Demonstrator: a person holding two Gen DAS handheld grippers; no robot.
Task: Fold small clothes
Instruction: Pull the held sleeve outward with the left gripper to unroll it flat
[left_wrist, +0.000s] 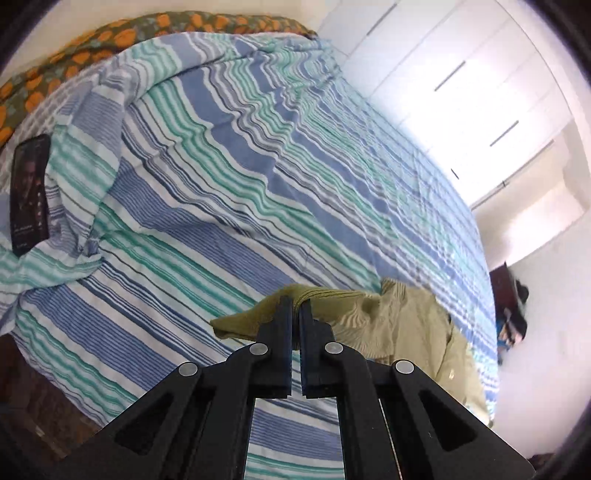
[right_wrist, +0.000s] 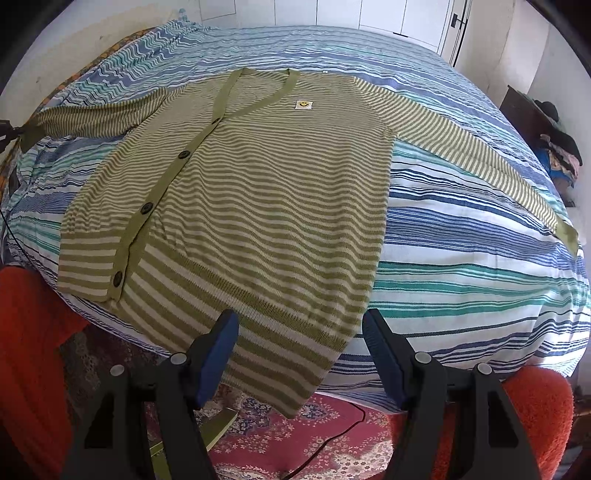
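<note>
An olive and cream striped cardigan (right_wrist: 251, 192) lies face up and spread flat on the bed, its hem hanging over the near edge. Its right sleeve (right_wrist: 480, 155) stretches out to the right. My left gripper (left_wrist: 295, 306) is shut on the olive cuff (left_wrist: 321, 295) of the left sleeve; in the right wrist view that cuff (right_wrist: 29, 134) is held at the far left edge. My right gripper (right_wrist: 299, 325) is open and empty, just above the cardigan's hem near the bed's front edge.
The bed has a blue, teal and white striped cover (right_wrist: 461, 229). A phone (left_wrist: 31, 192) lies on it at the left. Orange floral bedding (left_wrist: 110, 33) is at the head. A red patterned rug (right_wrist: 314, 435) and orange fabric (right_wrist: 33, 350) lie below. White wardrobe doors (left_wrist: 461, 74) stand beyond.
</note>
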